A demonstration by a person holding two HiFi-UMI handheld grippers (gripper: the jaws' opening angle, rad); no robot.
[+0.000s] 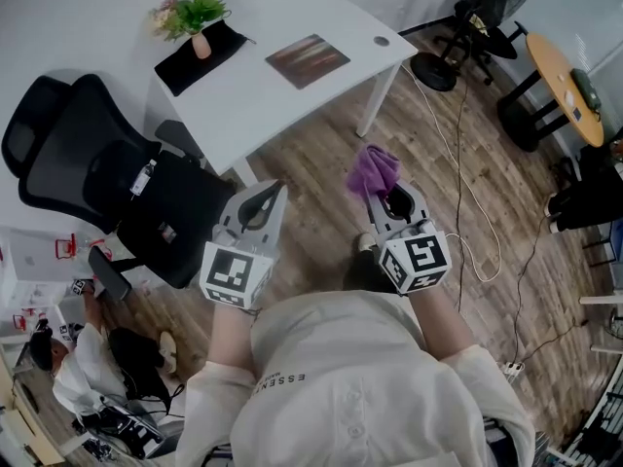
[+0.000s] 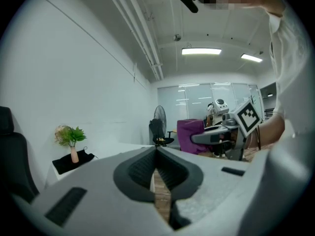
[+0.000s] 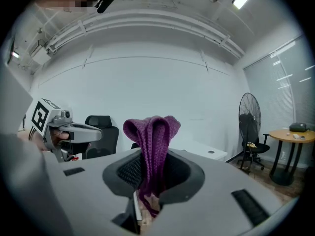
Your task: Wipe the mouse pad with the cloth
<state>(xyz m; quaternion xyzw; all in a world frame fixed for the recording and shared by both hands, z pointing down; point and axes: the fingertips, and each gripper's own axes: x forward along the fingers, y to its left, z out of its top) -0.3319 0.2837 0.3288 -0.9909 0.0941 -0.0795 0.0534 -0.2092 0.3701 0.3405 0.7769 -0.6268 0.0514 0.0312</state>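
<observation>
A purple knitted cloth (image 1: 373, 171) (image 3: 152, 151) is pinched in my right gripper (image 1: 384, 199) (image 3: 150, 181), bunched and sticking up out of the jaws. My left gripper (image 1: 261, 205) (image 2: 156, 167) is shut with nothing in it, held level beside the right one above the wooden floor. The brownish mouse pad (image 1: 307, 59) lies flat on the white desk (image 1: 263, 76), well ahead of both grippers. From the left gripper view the right gripper (image 2: 216, 137) and the cloth (image 2: 189, 134) show to the right.
A black office chair (image 1: 107, 188) stands left of me by the desk. On the desk's far left a black mat (image 1: 200, 56) carries a small vase with a plant (image 1: 195, 17). A fan (image 1: 487, 8), a round table (image 1: 569, 86) and floor cables (image 1: 467, 193) lie right.
</observation>
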